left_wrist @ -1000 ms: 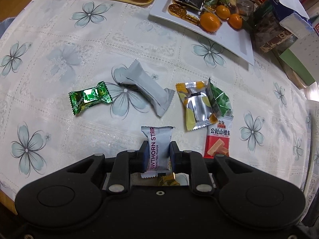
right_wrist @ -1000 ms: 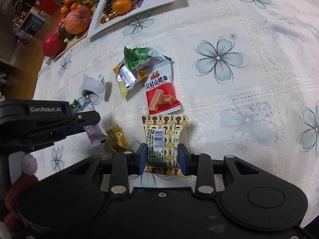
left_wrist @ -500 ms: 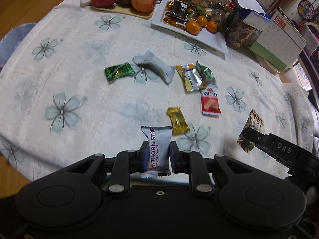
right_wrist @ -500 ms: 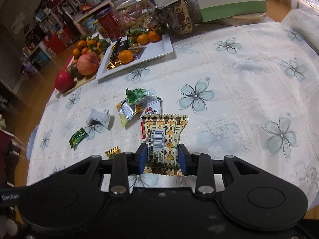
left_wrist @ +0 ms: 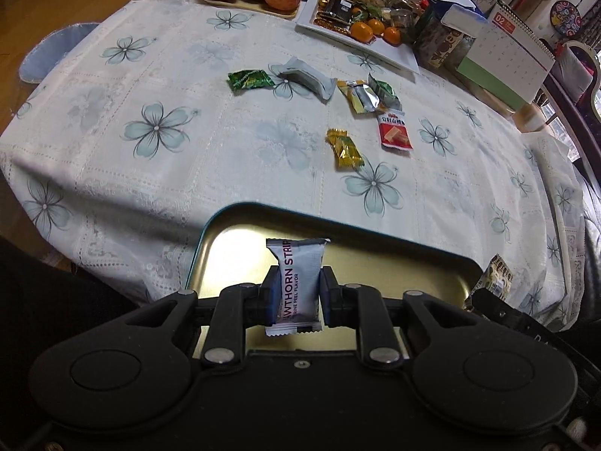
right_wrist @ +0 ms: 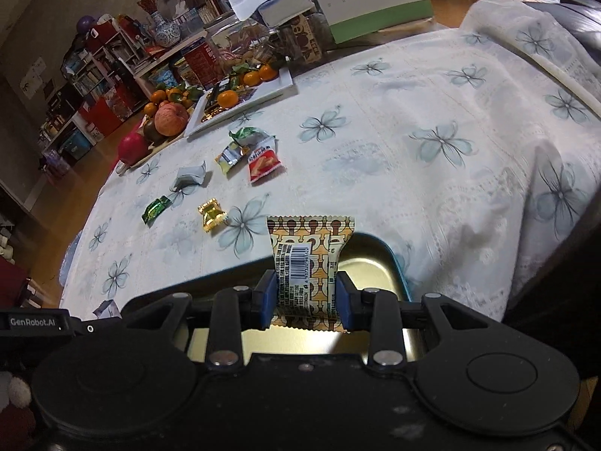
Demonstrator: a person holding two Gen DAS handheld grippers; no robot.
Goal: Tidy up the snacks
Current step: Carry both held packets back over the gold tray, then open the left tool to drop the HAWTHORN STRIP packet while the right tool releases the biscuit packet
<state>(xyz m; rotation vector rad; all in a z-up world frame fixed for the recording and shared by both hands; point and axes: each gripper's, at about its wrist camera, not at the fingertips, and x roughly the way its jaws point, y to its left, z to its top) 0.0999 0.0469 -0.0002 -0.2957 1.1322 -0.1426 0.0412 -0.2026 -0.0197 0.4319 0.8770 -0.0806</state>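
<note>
Left gripper [left_wrist: 299,293] clamped on white hawthorn strip packet [left_wrist: 298,276], right gripper [right_wrist: 305,295] clamped on patterned barcode packet [right_wrist: 308,263], both over gold tray [left_wrist: 394,259] at table edge. Farther on floral tablecloth [left_wrist: 169,75]: gold candy [left_wrist: 343,149], red packet [left_wrist: 393,132], green candy [left_wrist: 249,79], grey packet [left_wrist: 308,79]. Far back: white plate [left_wrist: 383,52] with oranges.
</note>
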